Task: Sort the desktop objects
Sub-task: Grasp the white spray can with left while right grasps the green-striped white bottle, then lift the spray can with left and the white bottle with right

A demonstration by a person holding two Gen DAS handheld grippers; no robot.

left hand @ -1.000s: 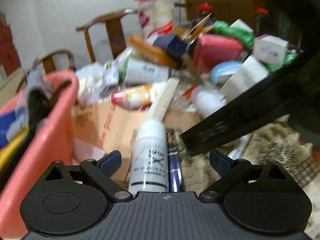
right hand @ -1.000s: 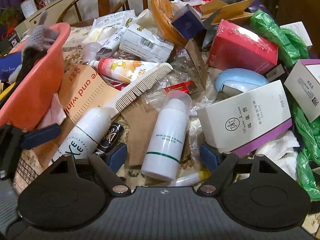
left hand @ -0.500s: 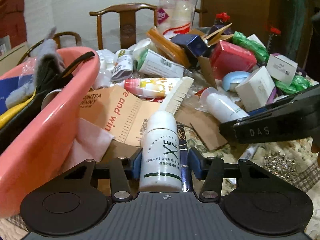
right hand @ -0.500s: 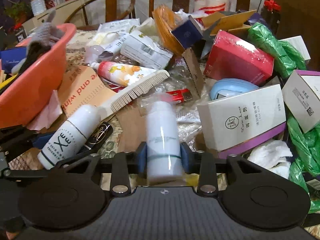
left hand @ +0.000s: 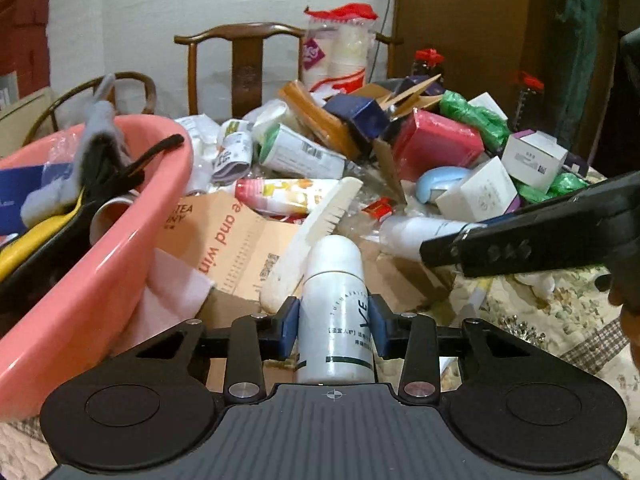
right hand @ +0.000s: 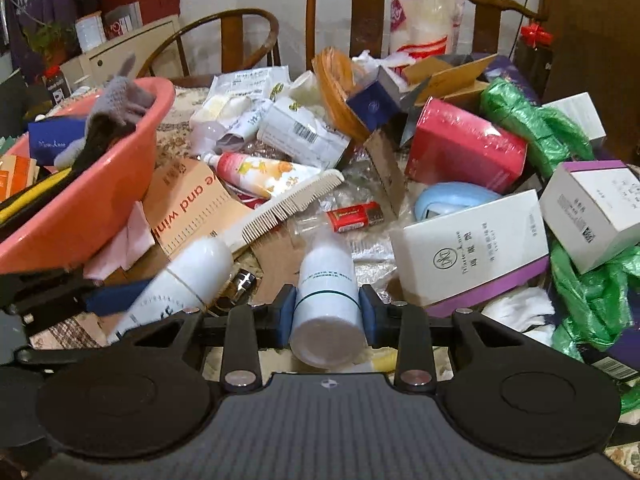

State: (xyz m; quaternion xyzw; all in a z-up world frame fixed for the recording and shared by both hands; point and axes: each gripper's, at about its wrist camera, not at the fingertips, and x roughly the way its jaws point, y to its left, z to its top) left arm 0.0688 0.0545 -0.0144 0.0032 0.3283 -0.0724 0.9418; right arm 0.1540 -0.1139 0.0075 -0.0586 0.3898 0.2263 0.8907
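My left gripper point(left hand: 333, 326) is shut on a white bottle with black lettering point(left hand: 335, 312) and holds it raised over the clutter; the same bottle shows in the right wrist view point(right hand: 180, 284). My right gripper point(right hand: 326, 314) is shut on a second white bottle with a green band point(right hand: 327, 288), base toward the camera; it also shows in the left wrist view point(left hand: 416, 230). A pink basin point(left hand: 116, 248) full of items sits at the left, seen too in the right wrist view point(right hand: 100, 200).
A cream comb point(right hand: 288, 208), a brown cardboard sheet point(left hand: 228, 236), a pink tube point(right hand: 260, 170), a red box point(right hand: 464, 148), white boxes point(right hand: 472, 248), a blue soap case point(right hand: 452, 200) and green bags point(right hand: 540, 120) crowd the table. Wooden chairs point(left hand: 244, 60) stand behind.
Both grippers closed from open onto their white bottles. Both bottles have since lifted off the table, and the comb has slid off the left one.
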